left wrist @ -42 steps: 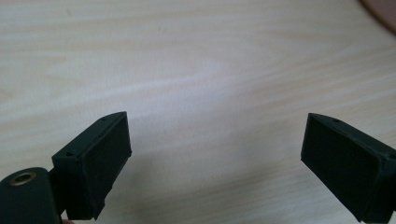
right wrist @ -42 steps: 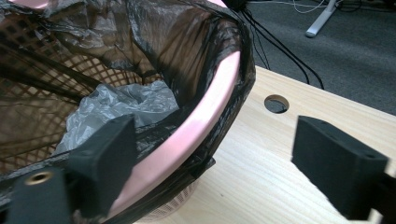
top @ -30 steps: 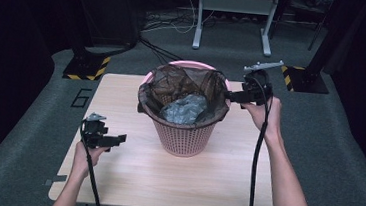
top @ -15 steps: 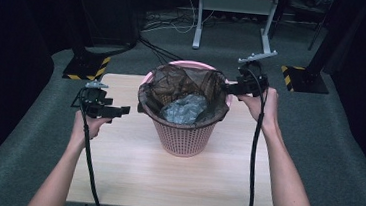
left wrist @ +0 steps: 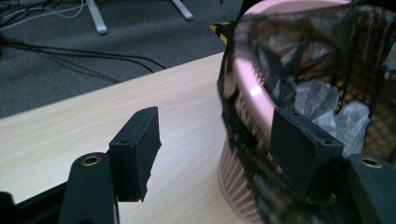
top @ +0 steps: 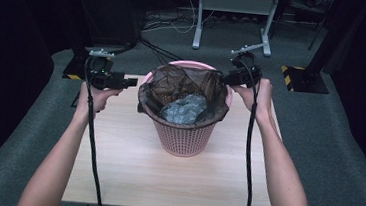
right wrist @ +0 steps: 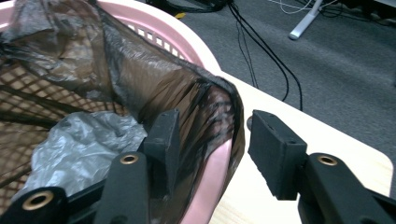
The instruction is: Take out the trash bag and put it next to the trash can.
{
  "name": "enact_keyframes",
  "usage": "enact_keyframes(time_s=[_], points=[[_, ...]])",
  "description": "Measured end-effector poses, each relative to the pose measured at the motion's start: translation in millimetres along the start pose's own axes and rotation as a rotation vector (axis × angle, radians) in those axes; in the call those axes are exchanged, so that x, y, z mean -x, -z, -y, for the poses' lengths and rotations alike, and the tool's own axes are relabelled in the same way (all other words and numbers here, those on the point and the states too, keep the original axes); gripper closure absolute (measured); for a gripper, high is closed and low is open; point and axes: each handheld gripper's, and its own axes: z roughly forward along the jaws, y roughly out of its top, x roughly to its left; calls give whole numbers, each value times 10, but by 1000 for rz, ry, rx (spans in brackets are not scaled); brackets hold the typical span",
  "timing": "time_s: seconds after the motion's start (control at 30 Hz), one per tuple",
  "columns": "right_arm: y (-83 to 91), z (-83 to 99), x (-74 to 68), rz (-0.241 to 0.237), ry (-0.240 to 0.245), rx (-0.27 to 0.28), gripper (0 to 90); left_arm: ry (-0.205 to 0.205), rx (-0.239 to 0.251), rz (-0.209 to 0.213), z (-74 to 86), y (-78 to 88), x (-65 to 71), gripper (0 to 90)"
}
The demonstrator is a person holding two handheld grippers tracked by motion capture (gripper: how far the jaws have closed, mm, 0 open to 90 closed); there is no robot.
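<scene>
High view: the pink plastic lattice basket [top: 183,133] lined with a dark translucent bin bag [top: 182,85] stands between the two grippers. The right gripper [top: 228,78] sits at the bag's rim on its own side; the left gripper [top: 131,82] is level with the rim and just short of it, the basket lying straight ahead of its jaws.

Left gripper view: jaws have just been closing; the lined rim [left wrist: 254,100] lies between them, not yet pressed, nearer the right-hand pad [left wrist: 299,149]. Released.

Right gripper view: jaws have just been closing and straddle the rim, one pad [right wrist: 163,137] inside against the bag, the other clear outside. Not clamped. The right hand is nearer a grip.
</scene>
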Motion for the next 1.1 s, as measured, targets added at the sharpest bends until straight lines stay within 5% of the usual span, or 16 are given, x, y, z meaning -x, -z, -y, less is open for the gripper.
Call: enact_keyframes(time_s=[0.27,0.43,0.67,0.93,1.1], points=[[-103,-38,25,19,-13,-28,602,-70,-24,2,-272,-230,178,388],[-137,-37,29,20,-21,-40,647,-64,-53,36,-357,-417,171,444],[-143,-30,23,29,-26,-41,721,-67,-67,-27,-390,-585,169,544],[-144,0,-6,39,-24,-37,770,-84,-62,-27,-391,-636,232,760],[-125,17,-32,57,-14,-31,769,-112,-52,-68,-401,-596,297,774]])
